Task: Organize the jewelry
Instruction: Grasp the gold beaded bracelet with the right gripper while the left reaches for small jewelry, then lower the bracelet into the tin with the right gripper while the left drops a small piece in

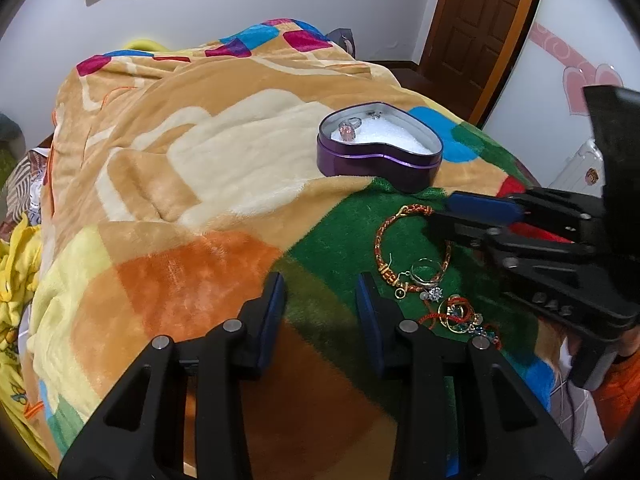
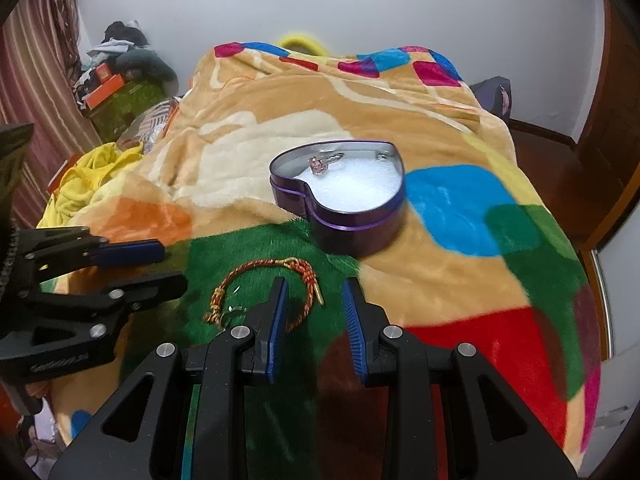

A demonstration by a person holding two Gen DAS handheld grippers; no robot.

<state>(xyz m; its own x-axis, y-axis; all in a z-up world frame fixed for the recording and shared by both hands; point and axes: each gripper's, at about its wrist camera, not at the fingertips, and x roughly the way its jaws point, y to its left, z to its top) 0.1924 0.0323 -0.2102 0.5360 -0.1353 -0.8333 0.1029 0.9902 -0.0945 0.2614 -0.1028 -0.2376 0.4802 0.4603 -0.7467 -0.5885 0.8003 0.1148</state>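
Note:
A purple heart-shaped tin with white lining sits open on the blanket. A pink-stone ring lies in it, with a small silver piece near the far wall. On the green patch lie a red-gold braided bracelet, a silver ring, and a tangle of red cord and beaded jewelry. My left gripper is open and empty, left of the jewelry. My right gripper is open and empty over the bracelet.
A patchwork fleece blanket covers the bed. Yellow cloth lies at the bed's left edge. Boxes and clothes are piled in the far left corner. A wooden door stands at the right.

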